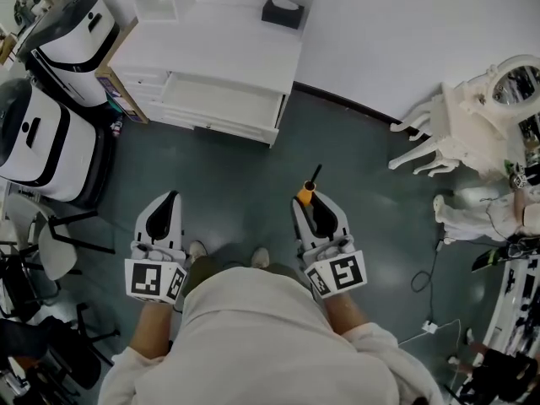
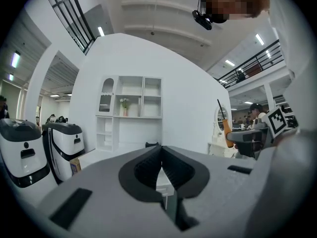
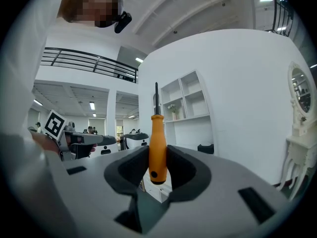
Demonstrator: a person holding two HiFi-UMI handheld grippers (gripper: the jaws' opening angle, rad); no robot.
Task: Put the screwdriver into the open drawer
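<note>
My right gripper is shut on the orange handle of the screwdriver, whose black shaft points straight up in the right gripper view. In the head view the screwdriver sticks out past the right gripper, over the green floor. The left gripper is shut with nothing in it; its jaws meet at the tips in the left gripper view. The open drawer of a white cabinet lies ahead, between and beyond both grippers, with its inside bare.
A black box sits on the cabinet top. Two white machines stand at the left, with black chairs below them. A white ornate dressing table is at the right, and cables lie on the floor nearby.
</note>
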